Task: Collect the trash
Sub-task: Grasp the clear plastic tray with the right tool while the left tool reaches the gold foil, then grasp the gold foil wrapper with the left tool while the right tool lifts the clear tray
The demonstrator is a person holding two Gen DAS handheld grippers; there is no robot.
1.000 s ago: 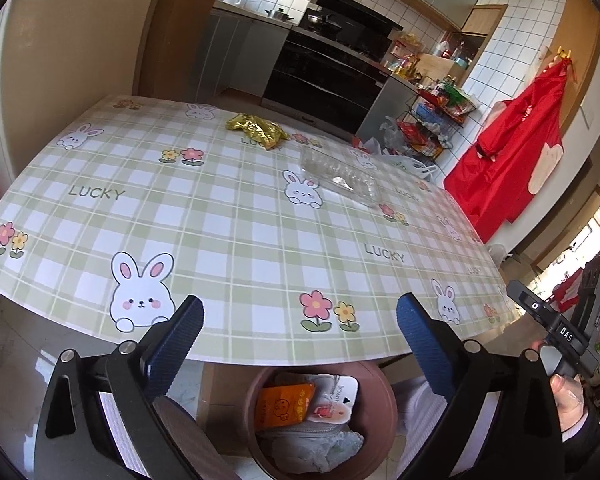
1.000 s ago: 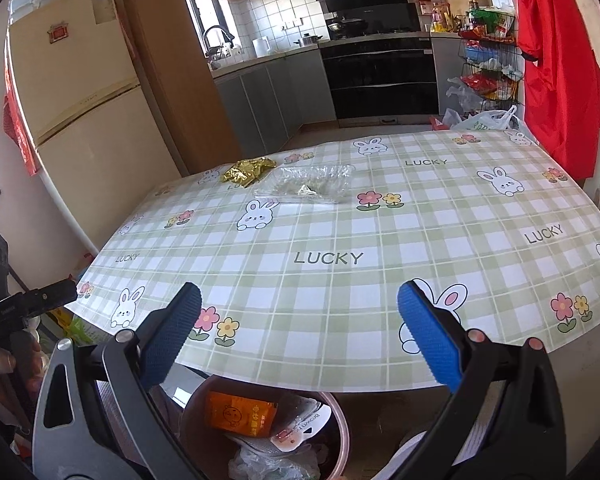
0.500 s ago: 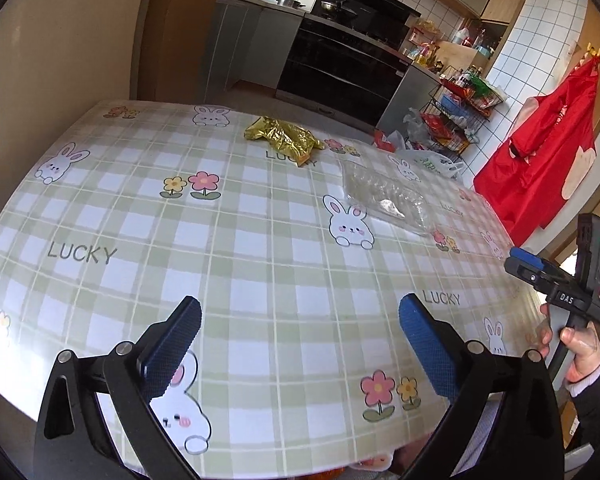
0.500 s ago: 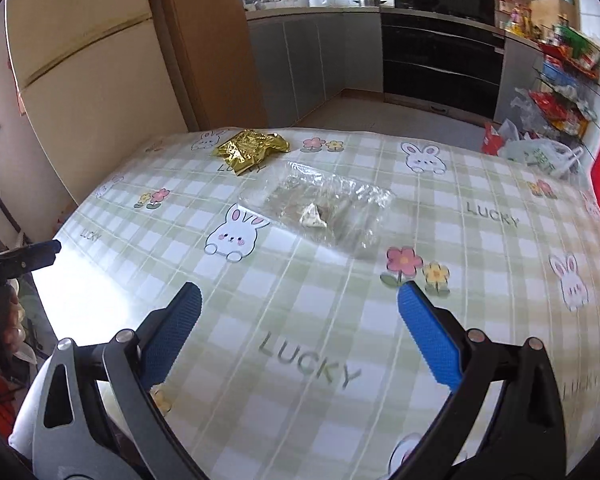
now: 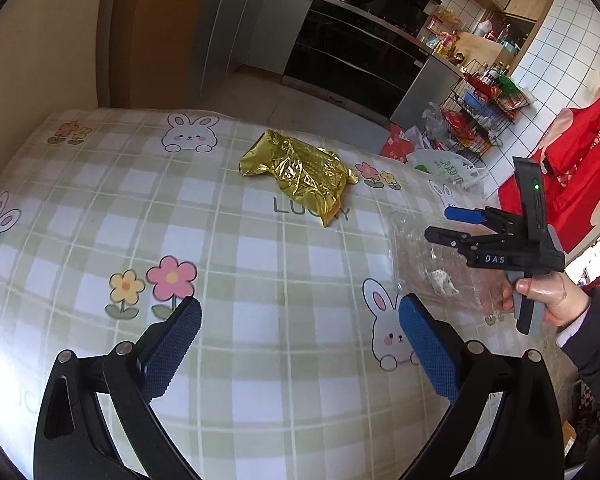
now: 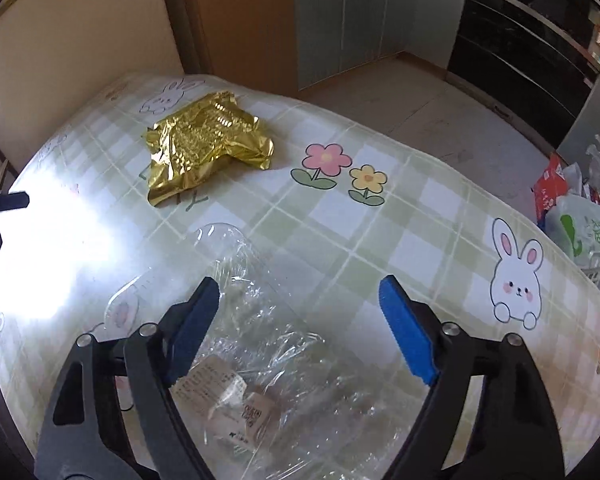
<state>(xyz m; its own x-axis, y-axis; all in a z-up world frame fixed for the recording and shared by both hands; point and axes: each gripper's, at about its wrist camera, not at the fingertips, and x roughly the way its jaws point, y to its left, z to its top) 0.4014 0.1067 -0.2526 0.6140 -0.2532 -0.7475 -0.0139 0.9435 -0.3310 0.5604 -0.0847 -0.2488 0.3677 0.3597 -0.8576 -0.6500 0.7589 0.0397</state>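
A crumpled gold foil wrapper (image 5: 300, 172) lies on the far part of the checked tablecloth; it also shows in the right wrist view (image 6: 204, 148). A clear plastic wrapper (image 6: 260, 344) with a paper label lies nearer; it also shows in the left wrist view (image 5: 440, 272). My left gripper (image 5: 300, 340) is open and empty above the cloth, short of the gold wrapper. My right gripper (image 6: 300, 320) is open and empty, held just over the clear wrapper; it also appears in the left wrist view (image 5: 448, 224).
The table (image 5: 100, 208) has a green checked cloth with rabbits and flowers. Beyond its far edge is the kitchen floor, a dark oven unit (image 5: 340, 52), a wire rack with bags (image 5: 468, 120) and a red garment (image 5: 580, 168) at right.
Both grippers moved forward from above the bin at the table's near edge over the table. The left now faces the gold wrapper; the right hangs over the clear wrapper. Both stayed open.
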